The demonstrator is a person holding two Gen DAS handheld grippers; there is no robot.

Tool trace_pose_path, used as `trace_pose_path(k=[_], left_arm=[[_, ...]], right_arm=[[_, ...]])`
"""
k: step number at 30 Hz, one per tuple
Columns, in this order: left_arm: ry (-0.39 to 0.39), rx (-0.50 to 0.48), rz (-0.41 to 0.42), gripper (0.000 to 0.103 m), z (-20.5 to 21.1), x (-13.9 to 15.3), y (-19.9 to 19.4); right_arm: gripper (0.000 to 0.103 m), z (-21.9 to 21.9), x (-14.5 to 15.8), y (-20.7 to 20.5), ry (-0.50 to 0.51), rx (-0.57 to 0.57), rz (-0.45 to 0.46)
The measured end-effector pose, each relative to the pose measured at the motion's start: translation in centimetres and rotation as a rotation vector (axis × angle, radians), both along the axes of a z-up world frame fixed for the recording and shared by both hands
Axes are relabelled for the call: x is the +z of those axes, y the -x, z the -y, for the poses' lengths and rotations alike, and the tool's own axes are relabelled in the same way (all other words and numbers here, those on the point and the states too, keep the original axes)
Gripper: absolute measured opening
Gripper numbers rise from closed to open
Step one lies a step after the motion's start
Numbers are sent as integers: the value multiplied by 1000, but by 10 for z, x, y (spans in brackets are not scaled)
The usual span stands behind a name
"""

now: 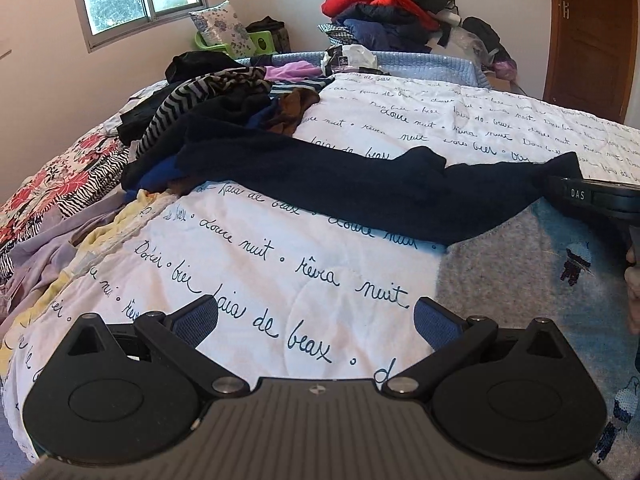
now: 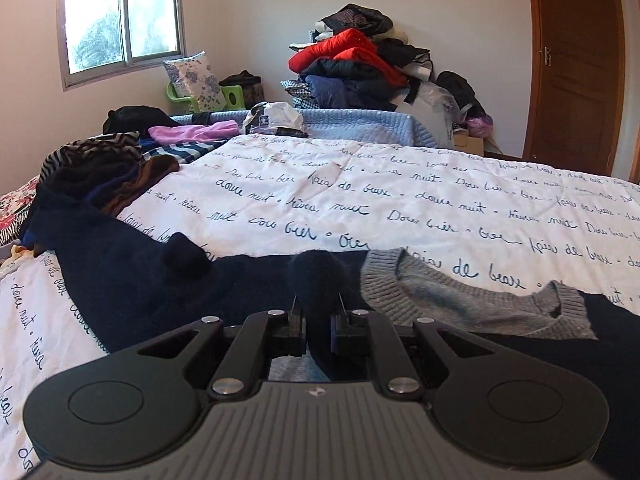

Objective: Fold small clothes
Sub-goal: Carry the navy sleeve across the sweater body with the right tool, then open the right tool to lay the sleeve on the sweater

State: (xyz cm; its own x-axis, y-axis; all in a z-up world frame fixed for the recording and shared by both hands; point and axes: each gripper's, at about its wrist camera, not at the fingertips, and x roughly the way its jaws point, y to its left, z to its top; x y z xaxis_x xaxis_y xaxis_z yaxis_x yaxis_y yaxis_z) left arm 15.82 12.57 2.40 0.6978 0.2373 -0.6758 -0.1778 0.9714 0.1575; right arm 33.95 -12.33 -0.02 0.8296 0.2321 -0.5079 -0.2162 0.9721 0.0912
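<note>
A small sweater with a grey body (image 1: 520, 280) and navy sleeves lies on the white script-print quilt (image 1: 280, 280). One navy sleeve (image 1: 360, 188) stretches across the bed from the loose pile towards the right. At the right edge of the left wrist view my right gripper (image 1: 568, 188) holds the sleeve's end. In the right wrist view that gripper (image 2: 319, 304) is shut on a bunch of navy sleeve fabric (image 2: 316, 272), just left of the grey ribbed collar (image 2: 400, 284). My left gripper (image 1: 316, 312) hovers open over the bare quilt, with nothing between its fingers.
A pile of unfolded clothes (image 1: 208, 112) covers the bed's left side, with a floral fabric (image 1: 60, 184) beyond it. A tall heap of jackets (image 1: 384, 8) stands behind the bed near a wooden door (image 1: 592, 32). A blue quilted cover (image 2: 360, 124) lines the far edge.
</note>
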Motion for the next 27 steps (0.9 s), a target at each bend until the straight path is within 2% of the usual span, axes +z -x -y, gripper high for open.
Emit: trace_pose_path(k=[3,5,7,9,11,13,17,19,23,25,27], left_arm=[[7,8,-17,103,-6,-2,-3],[10,14,-25,103,-11,-3,-6],[5,25,-28,103,-17,-2,-9],[1,38,-22,103,-26,0,-13],[2,60,-14,103,-35,4,-17],[9,80,-7,103,-43,6,-22],[36,113,-13,103,-55,7,-33],[56,109,-17,103,-58,5,-34],[107,102,-23,103,-70,-2,-41],[139,117,-20,103,-80,-5,-47],[156,139,-15,103,-90,-8,-56]], right_arm=[[13,-13,-5,-8,35,22,-36],[23,-18,-13,-15,36,46,-97],[49,-14,-15,-14,-17,65,-136],[67,-2,-9,-4,-122,85,-120],[69,11,-2,6,-212,99,-100],[69,17,0,8,-243,95,-130],[69,7,-16,-5,-177,121,-265],[69,3,-17,1,-147,98,-245],[70,9,10,29,-242,72,-178],[79,11,24,51,-281,86,-131],[84,9,36,74,-284,107,-84]])
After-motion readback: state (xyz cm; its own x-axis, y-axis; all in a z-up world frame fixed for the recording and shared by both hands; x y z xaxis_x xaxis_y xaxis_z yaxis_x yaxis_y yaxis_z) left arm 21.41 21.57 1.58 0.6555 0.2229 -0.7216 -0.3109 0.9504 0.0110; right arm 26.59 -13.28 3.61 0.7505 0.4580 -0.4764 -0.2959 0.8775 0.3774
